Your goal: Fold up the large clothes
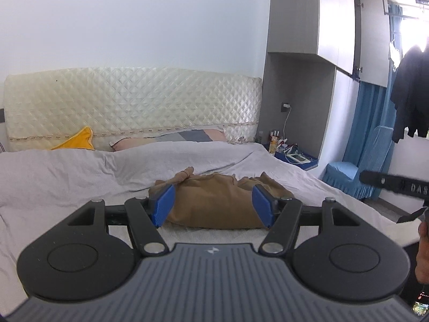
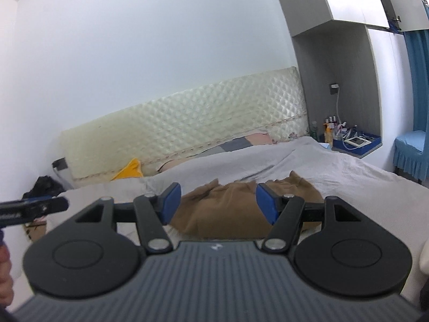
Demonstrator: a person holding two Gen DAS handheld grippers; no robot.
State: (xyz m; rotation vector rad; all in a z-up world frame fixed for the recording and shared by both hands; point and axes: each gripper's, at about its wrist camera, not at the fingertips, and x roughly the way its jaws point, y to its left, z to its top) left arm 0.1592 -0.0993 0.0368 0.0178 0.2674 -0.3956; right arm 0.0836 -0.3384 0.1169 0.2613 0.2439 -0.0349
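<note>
Tan garment (image 1: pixel 214 201) lies crumpled mid-bed on grey sheet (image 1: pixel 67 177) | left gripper (image 1: pixel 213 205) jaws spread, nothing between, raised short of cloth | right gripper (image 2: pixel 217 204) jaws spread, empty, likewise above bed

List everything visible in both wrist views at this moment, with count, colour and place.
garment: one, brown, folded on the bed's middle
sheet: one, grey, covering the bed
headboard: one, cream, quilted, against the wall
cloth: one, yellow, by the headboard
pillow: one, pink and grey, under the headboard
shelf: one, blue, cluttered, beside the bed
chair: one, blue-covered, right
dark clothes: hanging, far right
left gripper: open, empty
right gripper: open, empty
</note>
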